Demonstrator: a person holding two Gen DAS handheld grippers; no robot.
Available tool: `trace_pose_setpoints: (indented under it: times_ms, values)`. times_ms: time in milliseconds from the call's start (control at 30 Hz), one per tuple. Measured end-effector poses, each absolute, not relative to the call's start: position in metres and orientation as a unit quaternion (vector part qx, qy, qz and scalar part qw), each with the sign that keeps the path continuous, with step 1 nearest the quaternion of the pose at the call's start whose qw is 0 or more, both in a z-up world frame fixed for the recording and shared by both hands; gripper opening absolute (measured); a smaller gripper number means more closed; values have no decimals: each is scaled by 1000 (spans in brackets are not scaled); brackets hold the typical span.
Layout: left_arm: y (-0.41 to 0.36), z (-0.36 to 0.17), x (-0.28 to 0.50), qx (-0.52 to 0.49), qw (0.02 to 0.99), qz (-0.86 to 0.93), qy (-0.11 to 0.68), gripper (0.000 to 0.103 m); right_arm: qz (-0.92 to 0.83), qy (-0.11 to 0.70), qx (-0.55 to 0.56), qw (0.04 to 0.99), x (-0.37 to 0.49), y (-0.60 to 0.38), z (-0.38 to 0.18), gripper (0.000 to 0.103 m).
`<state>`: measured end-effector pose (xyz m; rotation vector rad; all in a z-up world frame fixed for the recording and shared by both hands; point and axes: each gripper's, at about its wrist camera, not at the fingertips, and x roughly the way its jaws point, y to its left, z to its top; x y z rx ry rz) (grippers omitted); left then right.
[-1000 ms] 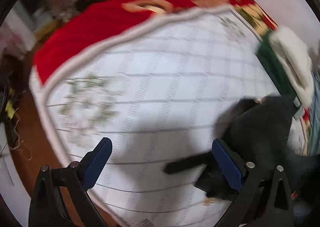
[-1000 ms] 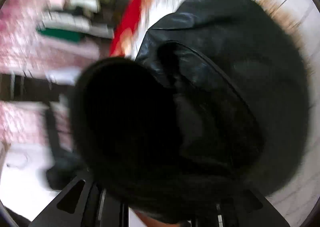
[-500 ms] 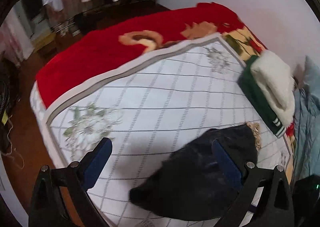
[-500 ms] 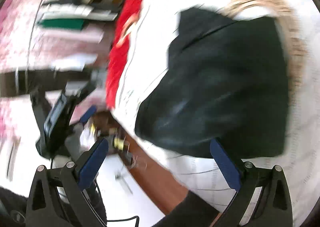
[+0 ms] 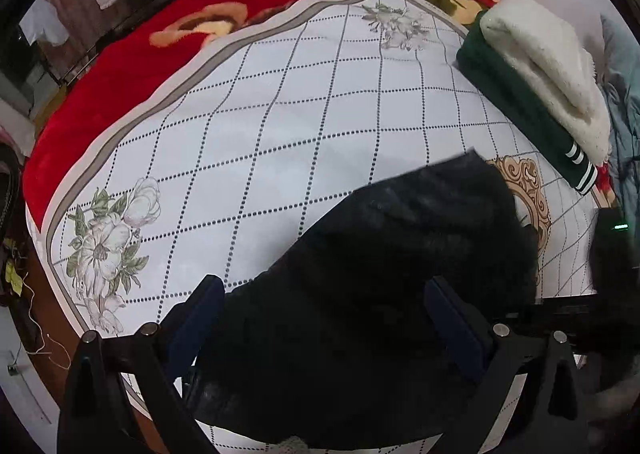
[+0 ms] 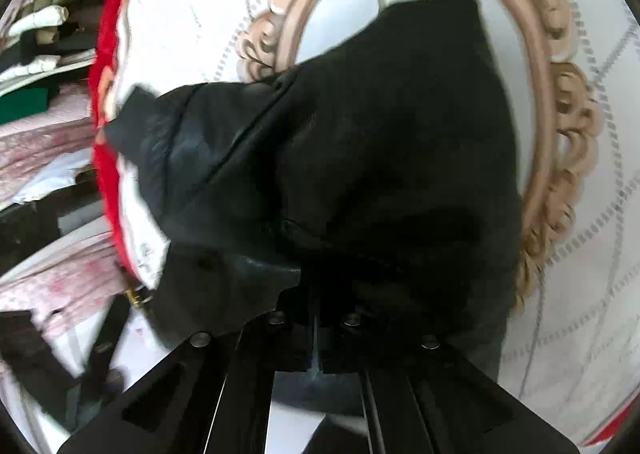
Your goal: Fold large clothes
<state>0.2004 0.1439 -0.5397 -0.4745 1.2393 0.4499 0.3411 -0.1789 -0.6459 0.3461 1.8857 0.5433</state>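
Hovering spread just above the near end of the black garment, the left claw grips nothing. The right claw is pressed together, pinching its near edge. From there the garment's length runs far-right across the bed toward folded clothes.

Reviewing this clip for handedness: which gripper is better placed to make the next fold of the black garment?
Right. The right gripper is already shut on the black garment, so it can likely carry that edge over. The left gripper hangs open above the cloth, holding nothing.
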Motion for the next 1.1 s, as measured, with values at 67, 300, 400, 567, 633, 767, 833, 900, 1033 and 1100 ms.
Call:
trace_pose_setpoints:
  times_ms: [67, 300, 400, 567, 633, 767, 833, 900, 1033, 1100]
  values:
    - [145, -540, 200, -212, 765, 209, 571, 103, 240, 778, 151, 561, 342, -190, -615, 6]
    - [148, -555, 219, -163, 771, 228, 572, 103, 250, 752, 80, 605, 369, -145, -609, 6]
    - [149, -571, 231, -128, 770, 238, 578, 103, 224, 761, 20, 608, 384, -125, -650, 0]
    - [149, -580, 240, -128, 764, 225, 591, 103, 242, 771, 37, 588, 388, -142, -631, 2]
    - [146, -574, 238, -121, 769, 222, 588, 103, 258, 755, 74, 598, 384, -161, -603, 10]
    - [137, -581, 222, -113, 761, 211, 603, 103, 254, 761, 84, 591, 355, -198, -594, 12]
    - [131, -591, 212, -103, 752, 213, 615, 103, 246, 780, 70, 571, 337, -199, -615, 12]
    - [126, -605, 205, -100, 740, 214, 629, 103, 230, 776, 29, 586, 317, -192, -647, 0]
    - [123, -614, 201, -91, 739, 217, 631, 103, 205, 784, 31, 586, 322, -188, -665, 0]
    - [123, -603, 208, -88, 742, 218, 627, 103, 205, 804, 66, 555, 332, -201, -655, 0]
